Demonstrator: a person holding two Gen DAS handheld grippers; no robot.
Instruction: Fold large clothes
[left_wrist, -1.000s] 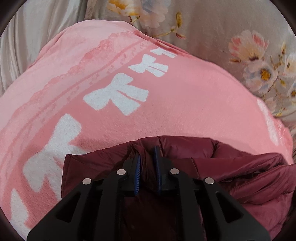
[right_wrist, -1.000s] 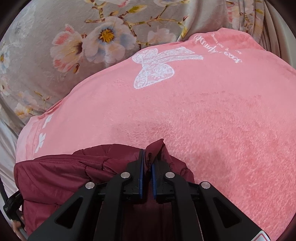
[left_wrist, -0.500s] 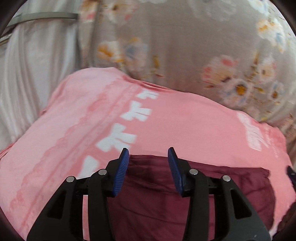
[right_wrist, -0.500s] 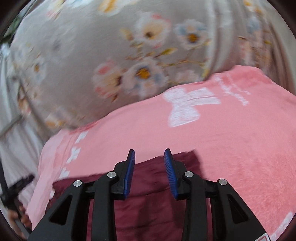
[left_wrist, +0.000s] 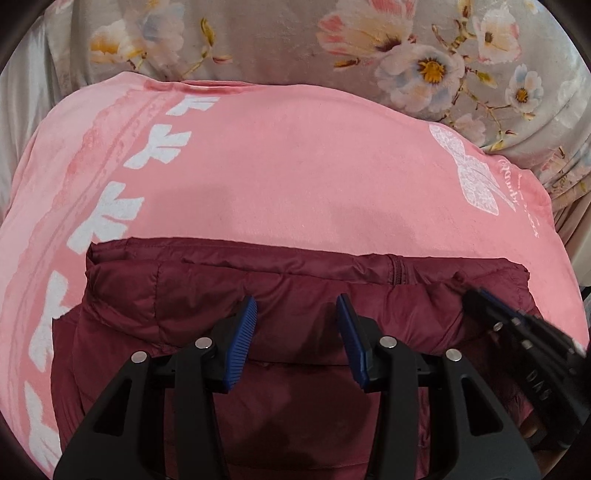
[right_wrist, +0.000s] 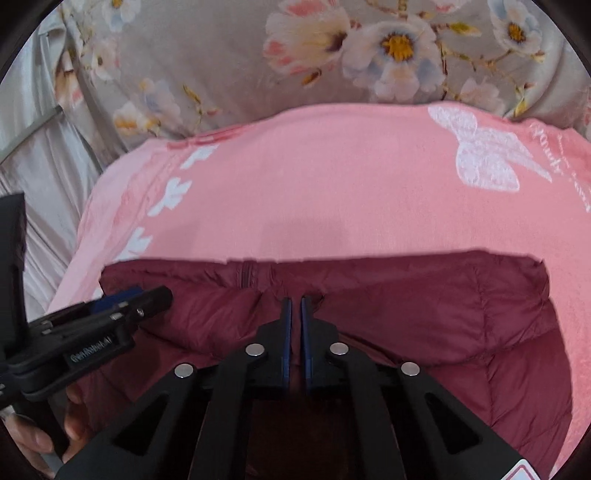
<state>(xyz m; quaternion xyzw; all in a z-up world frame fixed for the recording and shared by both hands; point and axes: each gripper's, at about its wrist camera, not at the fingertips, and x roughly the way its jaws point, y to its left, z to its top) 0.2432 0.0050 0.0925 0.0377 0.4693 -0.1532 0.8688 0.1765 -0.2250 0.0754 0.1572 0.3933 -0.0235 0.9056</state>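
Garment: a dark maroon quilted puffer jacket (left_wrist: 295, 280) is lying folded on a pink fleece blanket with white bow prints (left_wrist: 295, 166), its far edge running straight across the blanket; a zipper line (left_wrist: 397, 273) is showing near that edge.

Garment, right view: the same maroon jacket (right_wrist: 424, 295) is filling the lower half of the frame, with its puffy right corner sitting well inside the blanket's edge.

Left gripper: the black two-finger left gripper with blue ribbed pads (left_wrist: 295, 332) is hovering over the jacket's near part, its jaws standing wide apart with nothing between them but the fabric below.

Left gripper, seen from the right: it (right_wrist: 147, 297) is reaching in from the left side above the jacket's left part, with the person's fingers (right_wrist: 74, 417) wrapping its handle.

Right gripper: the black right gripper with blue pads (right_wrist: 295, 314) is pressing its jaws nearly together, and a small pucker of maroon fabric is gathering at their tips; it appears to be pinching the jacket there.

Right gripper, seen from the left: it (left_wrist: 491, 306) is coming in blurred from the right edge over the jacket's right part.

Surroundings: a grey bedcover printed with pink and white flowers (left_wrist: 424, 62) is lying beyond the blanket, and pale silky cloth (right_wrist: 44, 158) is hanging at the left.
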